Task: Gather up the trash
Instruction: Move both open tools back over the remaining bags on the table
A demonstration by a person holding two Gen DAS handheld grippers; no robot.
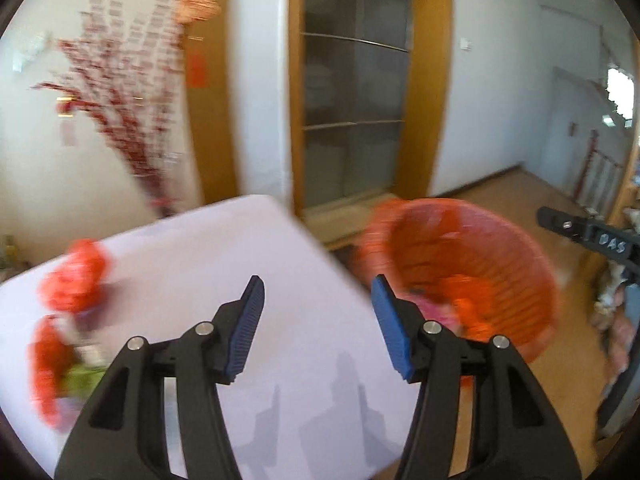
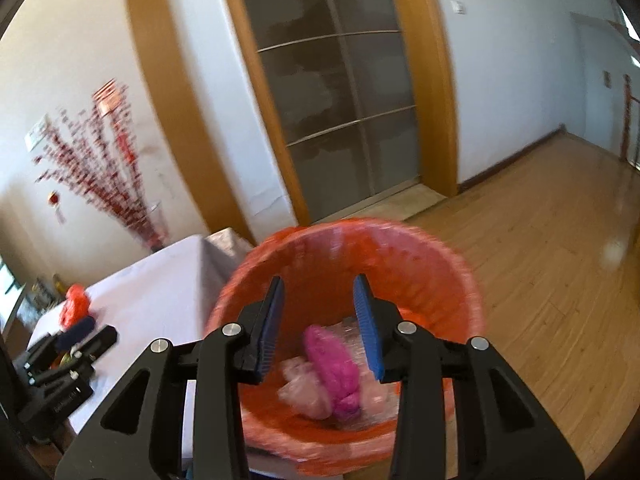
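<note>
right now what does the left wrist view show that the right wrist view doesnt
Only the left wrist view: a green scrap beside crumpled orange plastic at the white table's left edge. Only the right wrist view: a magenta crumpled bag lying inside the orange-lined round bin. Both: table, bin, red-blossom branches, sliding glass door.

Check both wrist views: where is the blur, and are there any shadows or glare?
Left wrist view: heavy motion blur on the orange bin and table trash; claw shadows fall on the white table. Right wrist view: bin rim smeared, glare patch on the wooden floor.
</note>
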